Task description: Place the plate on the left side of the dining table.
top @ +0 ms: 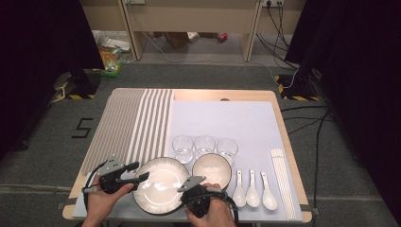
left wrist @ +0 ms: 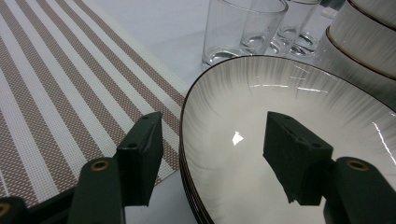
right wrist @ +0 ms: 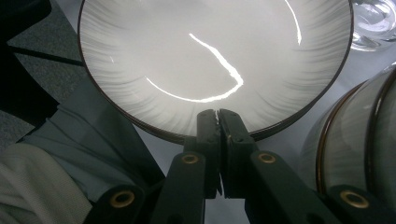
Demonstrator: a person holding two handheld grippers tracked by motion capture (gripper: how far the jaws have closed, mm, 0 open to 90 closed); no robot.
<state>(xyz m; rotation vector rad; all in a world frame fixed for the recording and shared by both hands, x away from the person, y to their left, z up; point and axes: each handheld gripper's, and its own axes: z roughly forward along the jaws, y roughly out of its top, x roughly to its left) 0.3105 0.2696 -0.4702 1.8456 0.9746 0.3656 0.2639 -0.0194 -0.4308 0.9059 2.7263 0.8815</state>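
From the high view, I hold my left gripper (top: pixel 134 171) at the left rim of the top plate (top: pixel 163 187), which sits on a stack of plates at the near edge of the pale blue mat (top: pixel 246 123). My right gripper (top: pixel 189 183) is at the right rim of the same plate, just beside the stacked bowls (top: pixel 211 169). Three glasses (top: pixel 204 145) stand behind, three white spoons (top: pixel 252 191) lie to the right, and the striped placemat (top: pixel 127 125) lies to the left.

In the left gripper view, my jaws are spread on both sides of the plate rim (left wrist: pixel 184 109), one outside it over the placemat (left wrist: pixel 60 93) and one over the inside of the plate. The pads do not press on it yet.

In the right gripper view, my fingers (right wrist: pixel 208 128) are pressed together with no gap between them, the tips at the near rim of the plate (right wrist: pixel 215 51); I cannot tell if the thin rim is pinched between them.

I judge these risks: if my left jaws close on two rims together, the plate under may come up too and fall. The glazed surface is slippery, so a shallow grip may let the plate tilt. A careless sideways move on the right may knock the bowls (right wrist: pixel 355 154).
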